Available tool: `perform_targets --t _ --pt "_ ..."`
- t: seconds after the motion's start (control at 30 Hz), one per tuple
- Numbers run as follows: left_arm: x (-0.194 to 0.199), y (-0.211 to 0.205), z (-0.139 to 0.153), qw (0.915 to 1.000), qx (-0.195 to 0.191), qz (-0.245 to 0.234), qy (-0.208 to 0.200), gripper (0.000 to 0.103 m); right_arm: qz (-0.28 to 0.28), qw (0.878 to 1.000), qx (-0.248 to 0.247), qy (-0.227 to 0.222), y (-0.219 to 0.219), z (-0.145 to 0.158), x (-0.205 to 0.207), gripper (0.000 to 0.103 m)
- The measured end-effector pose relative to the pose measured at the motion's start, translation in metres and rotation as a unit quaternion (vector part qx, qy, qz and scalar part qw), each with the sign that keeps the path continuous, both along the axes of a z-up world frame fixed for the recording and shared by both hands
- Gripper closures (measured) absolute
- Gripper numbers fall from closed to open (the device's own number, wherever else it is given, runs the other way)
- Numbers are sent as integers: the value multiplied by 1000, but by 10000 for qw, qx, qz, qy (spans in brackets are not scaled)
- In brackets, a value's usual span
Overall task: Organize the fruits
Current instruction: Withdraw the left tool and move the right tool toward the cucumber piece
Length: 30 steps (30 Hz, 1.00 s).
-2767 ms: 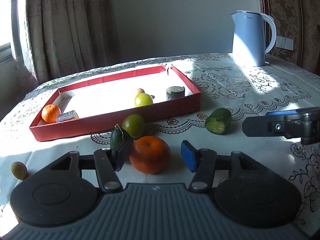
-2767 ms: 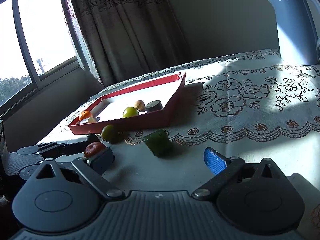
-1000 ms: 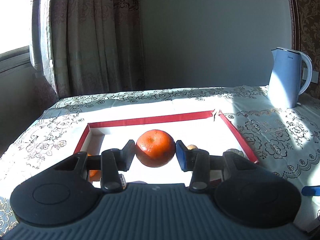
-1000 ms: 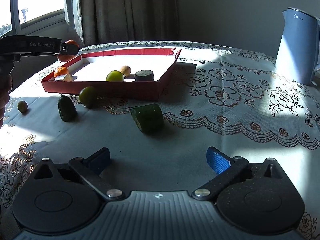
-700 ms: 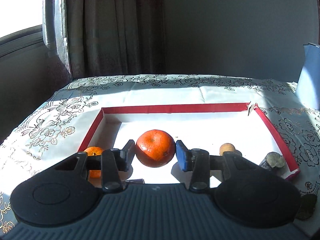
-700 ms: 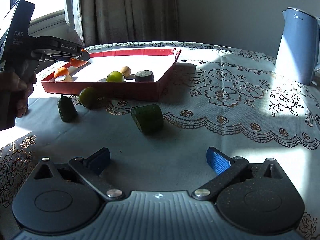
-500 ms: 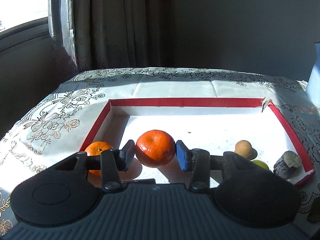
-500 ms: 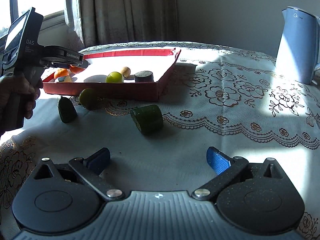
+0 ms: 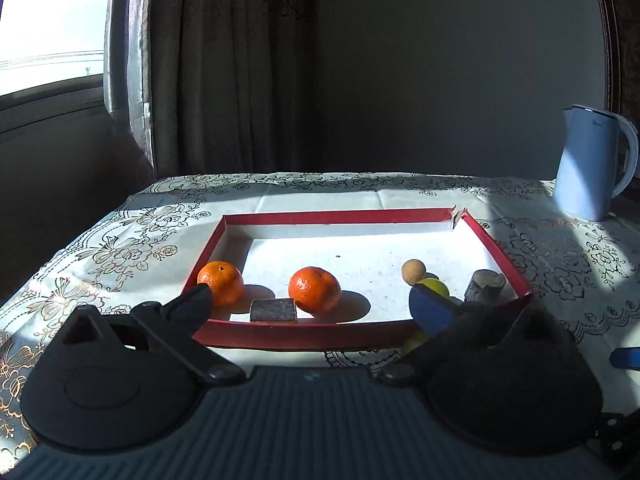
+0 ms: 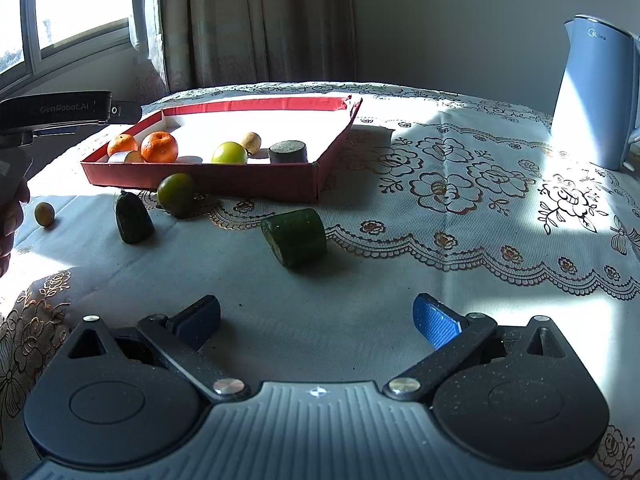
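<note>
Status check, fruit sorting. Red tray (image 9: 496,252) on the lace tablecloth (image 10: 460,184) now holds: a larger orange (image 9: 315,289) near the front wall, a smaller orange (image 9: 221,282) in the front-left corner, a yellow-green round fruit (image 10: 229,153), a small tan fruit (image 10: 251,142), plus two cut stubs — one flat piece (image 9: 273,309) between the oranges, one grey cylinder (image 10: 288,151) toward the right.

Left gripper (image 9: 310,306): jaws have just been opening and now stand wide apart, nothing between them; the larger orange sits on the tray floor beyond the fingertips, clear of both pads. Judged as released.

Right gripper (image 10: 316,320): jaws apart, empty, hovering over bare cloth near the green cylinder chunk (image 10: 295,236).

Left outside the tray (right wrist view): a green round fruit (image 10: 176,194) just beside the tray's front wall, a dark green tapered piece (image 10: 133,218) near it, the green cylinder chunk, and a small olive-coloured fruit (image 10: 44,213) well apart at the left edge.

Estimate — a little over half done: six items in, four out. Kettle (image 10: 596,96) at far right is not part of the job.
</note>
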State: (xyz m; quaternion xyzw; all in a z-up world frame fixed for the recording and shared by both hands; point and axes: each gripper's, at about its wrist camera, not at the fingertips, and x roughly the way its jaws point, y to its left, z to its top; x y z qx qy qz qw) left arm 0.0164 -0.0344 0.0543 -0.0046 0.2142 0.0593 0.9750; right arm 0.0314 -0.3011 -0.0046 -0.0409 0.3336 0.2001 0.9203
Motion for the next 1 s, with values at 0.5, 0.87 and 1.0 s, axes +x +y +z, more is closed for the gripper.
perform_targets --t 0.5,0.87,1.0 --pt "-54 -6 -43 9988 57 -155 453 0 83 10000 -16 8 -2 0 0 0" --pt "-51 -1 -47 9982 -33 -95 598 0 160 9995 -210 -181 9 9 -6 0" --pt "-50 3 -48 9976 -154 46 674 0 177 9977 -380 -531 17 21 -10 0"
